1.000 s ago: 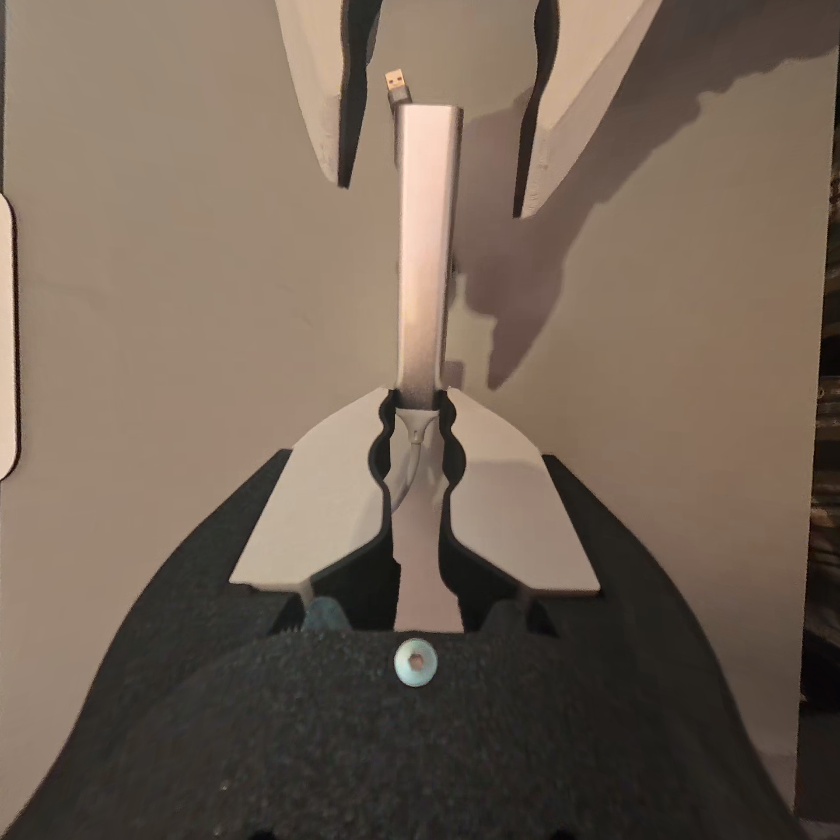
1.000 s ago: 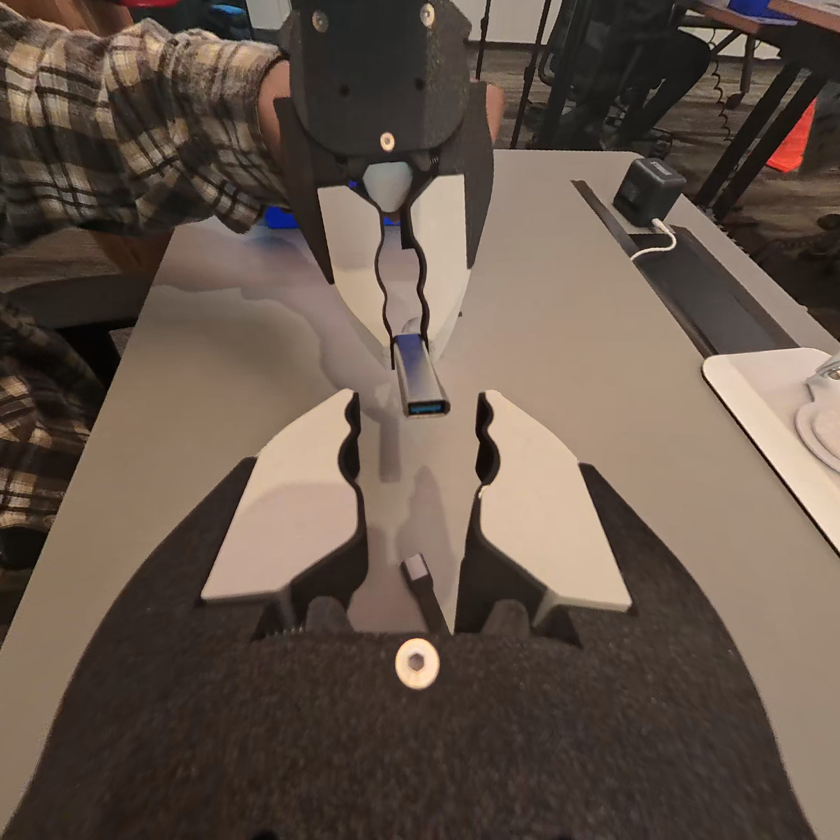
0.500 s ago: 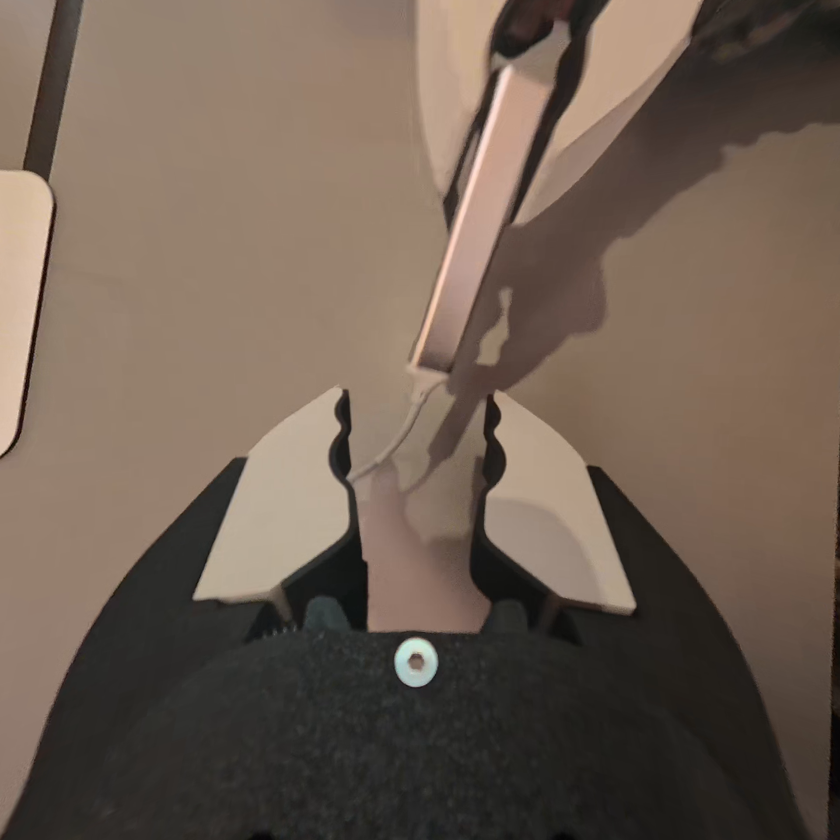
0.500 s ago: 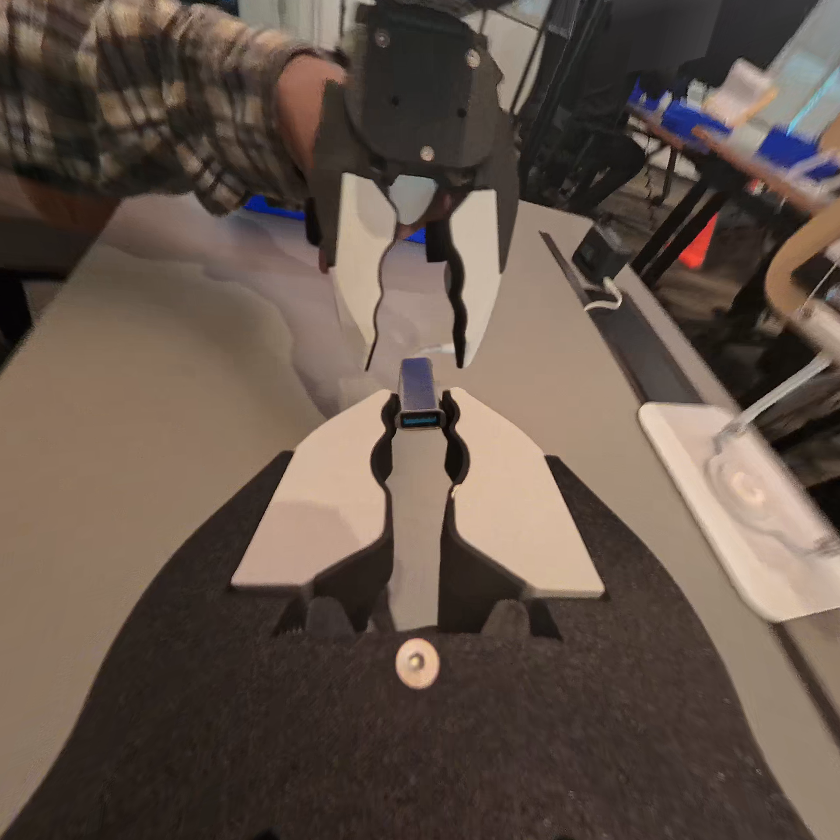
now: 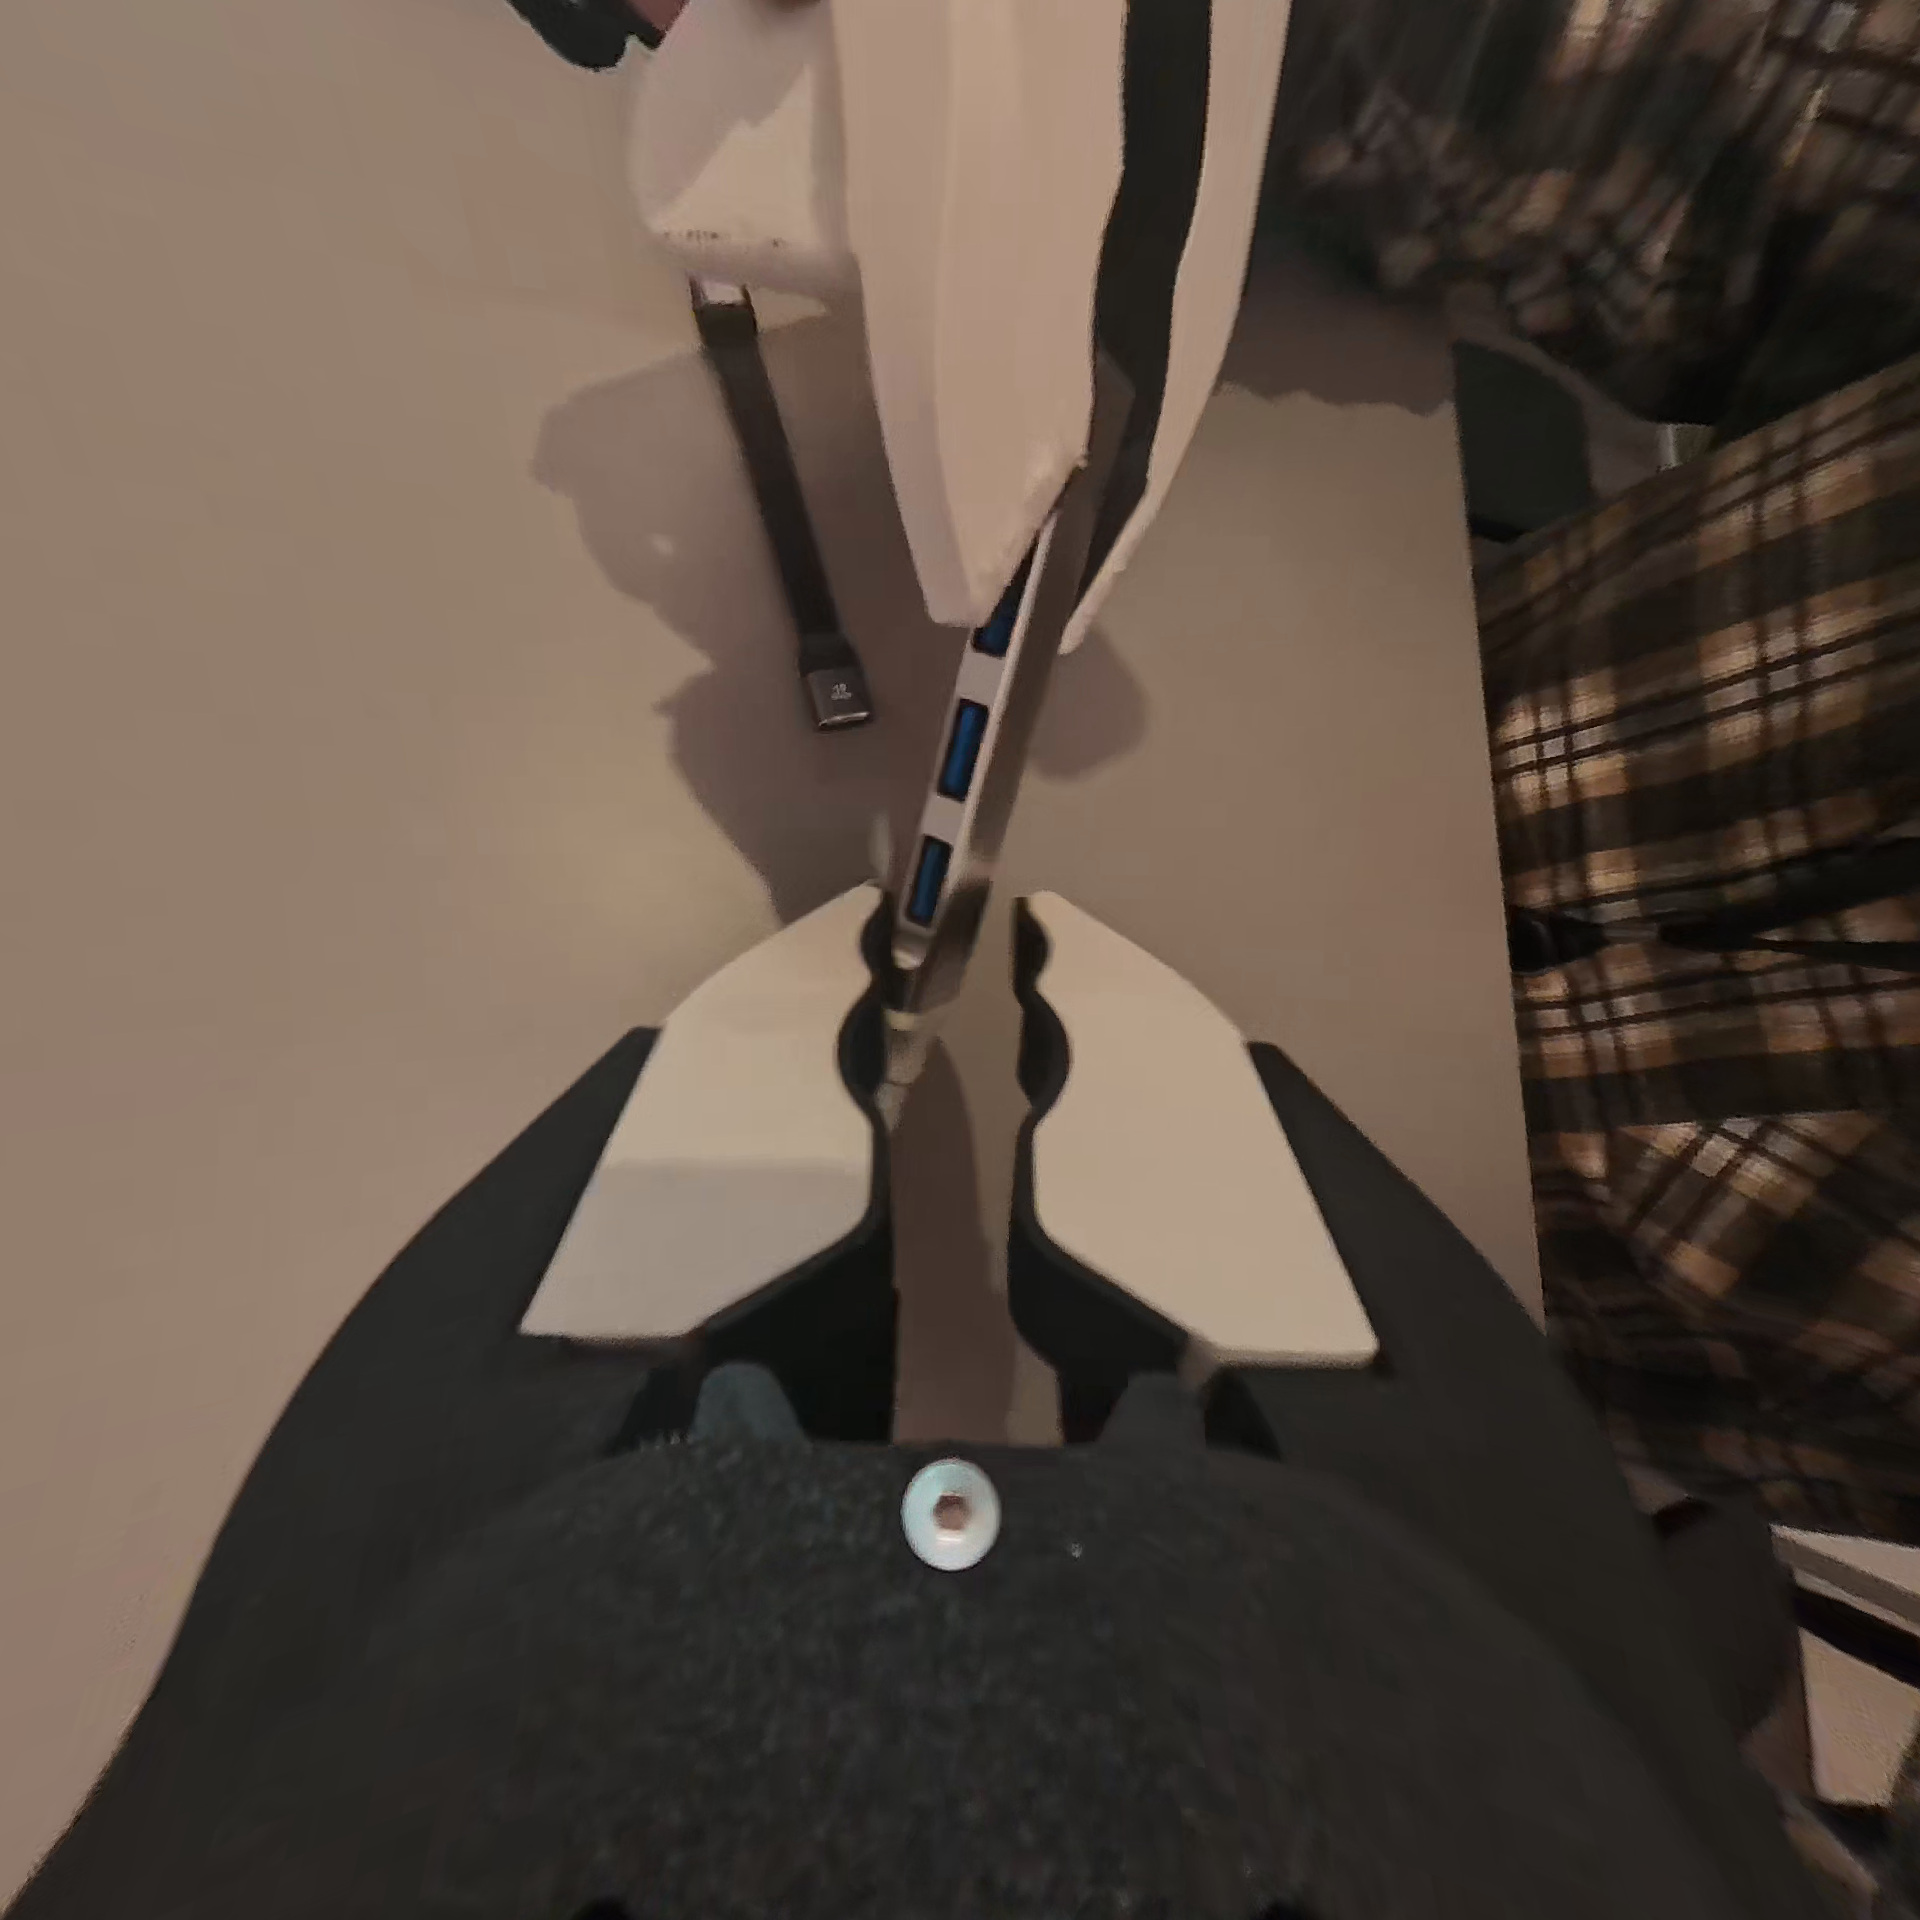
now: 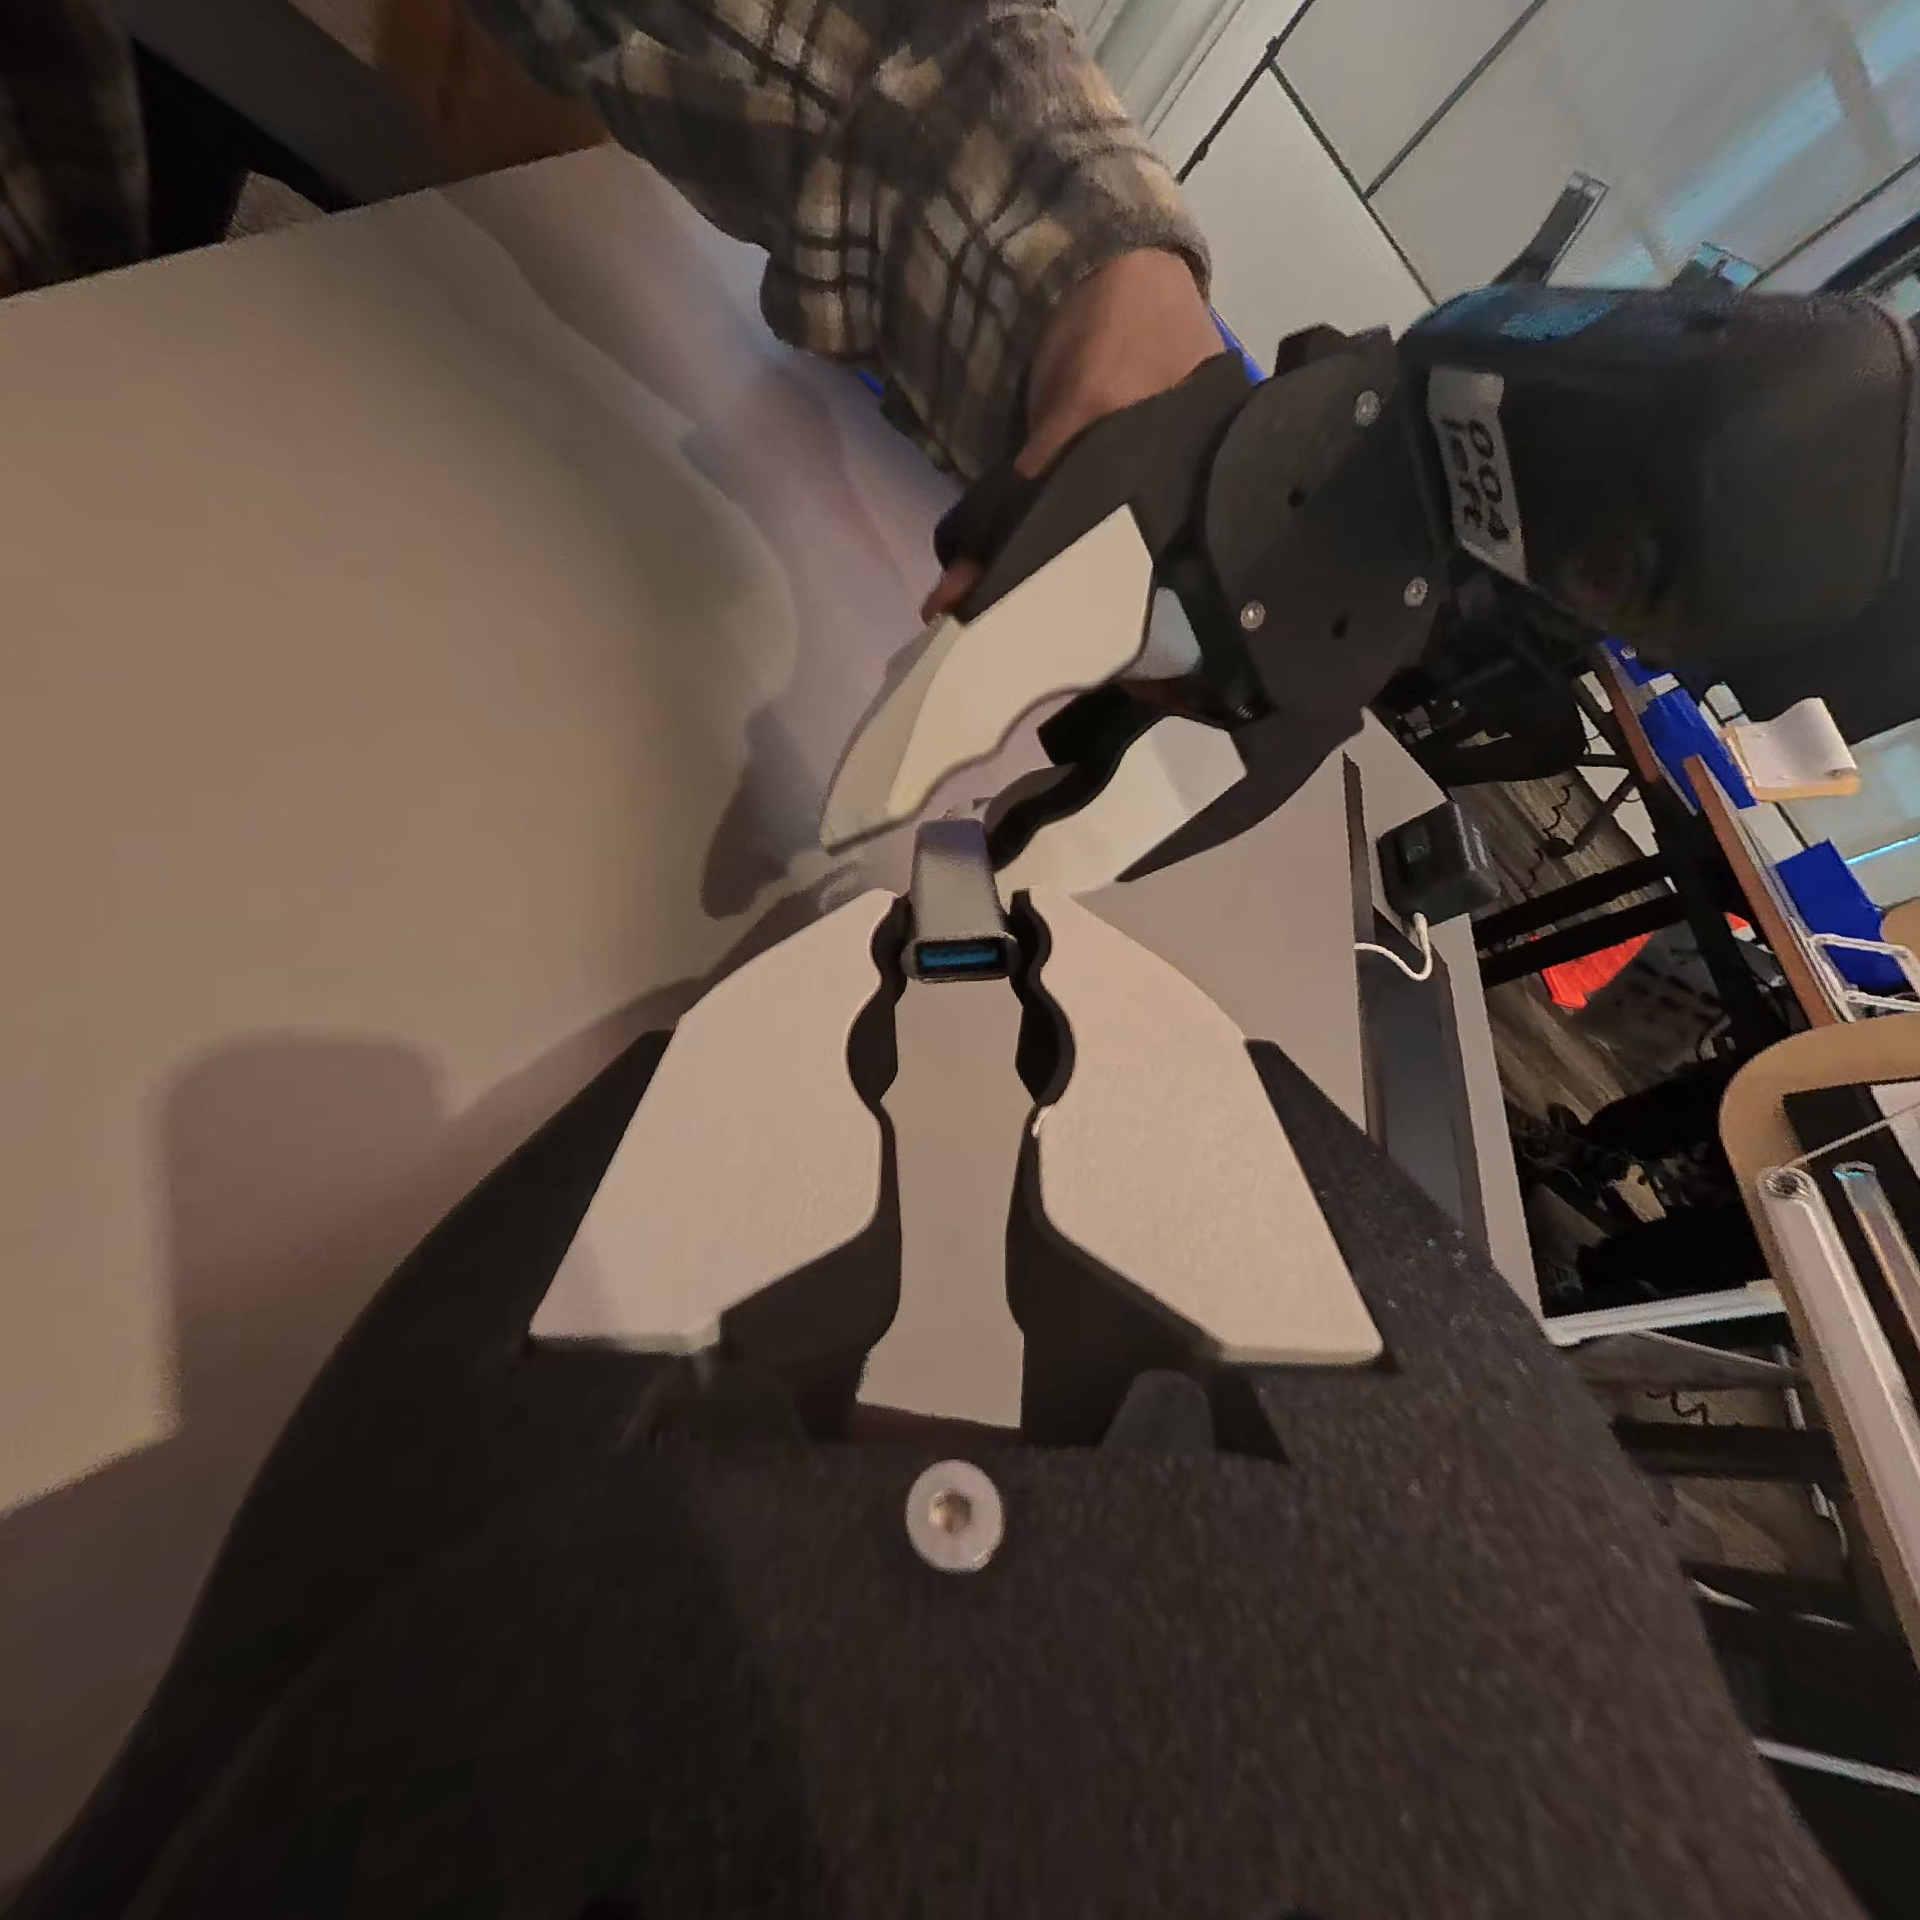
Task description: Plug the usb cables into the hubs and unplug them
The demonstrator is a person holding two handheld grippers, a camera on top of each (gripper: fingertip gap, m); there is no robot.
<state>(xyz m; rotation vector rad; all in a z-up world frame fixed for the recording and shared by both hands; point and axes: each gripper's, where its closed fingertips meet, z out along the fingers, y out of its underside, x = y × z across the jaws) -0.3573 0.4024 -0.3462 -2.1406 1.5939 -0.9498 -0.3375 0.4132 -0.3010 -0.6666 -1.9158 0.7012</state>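
A slim silver USB hub (image 5: 961, 769) with blue ports hangs tilted above the grey table (image 5: 312, 623). My right gripper (image 6: 956, 914) is shut on its port end (image 6: 951, 883); in the left wrist view it (image 5: 1029, 623) comes down from the top. My left gripper (image 5: 945, 925) is open, its jaws narrowed around the hub's cable end, which rests against the left finger. The hub's thin white cable (image 5: 896, 1049) runs back between my left fingers. A flat black USB cable (image 5: 779, 499) lies loose on the table, its plug (image 5: 836, 701) near the hub.
A person's plaid sleeve (image 5: 1662, 727) lies past the table's right edge and also shows behind the left gripper (image 6: 883, 156). A small black adapter (image 6: 1439, 862) sits by a dark strip at the table's far side. Chairs and stands crowd the room beyond. Spacing between my two grippers at the tips: around 5 centimeters.
A second ago my left gripper held the hub and my right was open. The right then shut on the port end and rolled the hub. My left let go, then narrowed again.
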